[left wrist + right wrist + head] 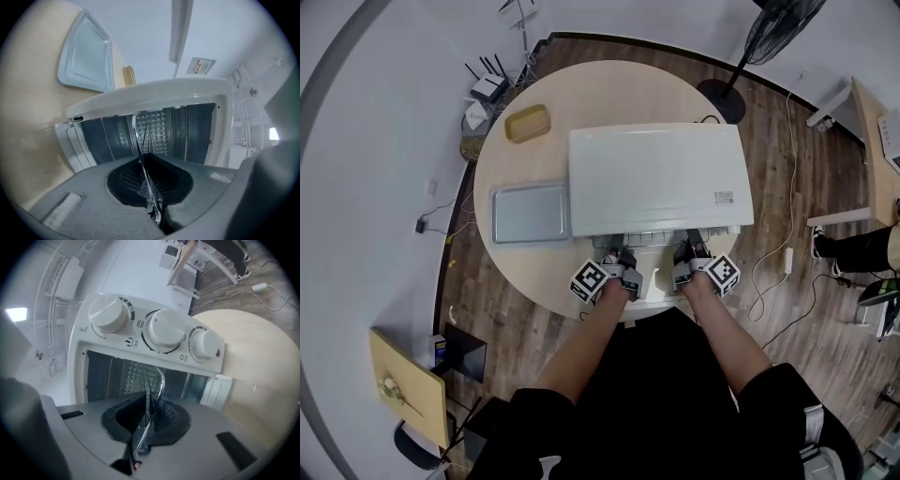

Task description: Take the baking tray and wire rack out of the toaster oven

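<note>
The white toaster oven (pixel 654 178) stands in the middle of the round table with its door down. The wire rack (pixel 652 238) sticks out a little from its front opening. My left gripper (pixel 622 257) is shut on the rack's front edge at the left, and my right gripper (pixel 686 253) is shut on it at the right. In the left gripper view the rack's wire (pixel 137 131) runs edge-on between the closed jaws (pixel 146 161). The right gripper view shows the same wire (pixel 159 378) pinched by that gripper (pixel 145 405). The grey baking tray (pixel 530 213) lies on the table left of the oven.
A yellow dish (pixel 528 123) sits at the table's far left. The oven's three knobs (pixel 161 329) are just above the right gripper. A fan stand (pixel 727 94) and cables are on the floor behind and to the right.
</note>
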A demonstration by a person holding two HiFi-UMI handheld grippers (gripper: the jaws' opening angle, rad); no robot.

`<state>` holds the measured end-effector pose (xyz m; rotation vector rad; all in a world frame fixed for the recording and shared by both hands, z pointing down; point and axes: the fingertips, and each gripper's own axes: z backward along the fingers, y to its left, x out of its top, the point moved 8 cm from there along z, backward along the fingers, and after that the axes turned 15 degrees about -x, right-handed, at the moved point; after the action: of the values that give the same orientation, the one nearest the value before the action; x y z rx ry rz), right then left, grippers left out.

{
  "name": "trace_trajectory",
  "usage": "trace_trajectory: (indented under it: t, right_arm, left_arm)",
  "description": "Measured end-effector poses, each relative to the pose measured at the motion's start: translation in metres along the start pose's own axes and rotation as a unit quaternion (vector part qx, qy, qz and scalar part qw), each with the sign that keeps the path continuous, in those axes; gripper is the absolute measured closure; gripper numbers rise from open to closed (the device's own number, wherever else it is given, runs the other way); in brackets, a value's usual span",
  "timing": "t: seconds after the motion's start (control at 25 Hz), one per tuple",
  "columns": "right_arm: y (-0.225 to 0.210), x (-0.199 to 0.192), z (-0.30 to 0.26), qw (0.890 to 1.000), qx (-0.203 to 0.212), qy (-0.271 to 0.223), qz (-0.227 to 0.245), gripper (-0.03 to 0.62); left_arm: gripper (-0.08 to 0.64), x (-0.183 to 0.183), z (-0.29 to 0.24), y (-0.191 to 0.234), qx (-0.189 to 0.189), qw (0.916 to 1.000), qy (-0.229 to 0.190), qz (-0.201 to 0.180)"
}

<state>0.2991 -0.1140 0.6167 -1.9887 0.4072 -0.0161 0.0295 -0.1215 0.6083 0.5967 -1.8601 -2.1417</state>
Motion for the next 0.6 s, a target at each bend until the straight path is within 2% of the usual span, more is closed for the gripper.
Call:
trace_trajectory:
  t: [0.16,0.36,0.6]
  right_arm:
    - [-0.004,-0.01,0.019,1.0,-0.01,-0.012,0.003,0.594]
    - [-0.011,-0.019,0.043,0.999,-0.012,-0.017,0.031,0.594]
    - [-0.018,-0.029,0.074,0.999,-0.013,-0.027,0.029,0.594]
  left_arm:
    - [0.541,-0.003,0.018,-0.004,-0.01,0.9998,0.017,0.009]
    - [0.541,-0.007,0.04,-0.009,-0.026,0.9986,0.044,0.014]
    - [0.541,-0.015,0.067,-0.017,-0.04,0.9959,0.073,0.036]
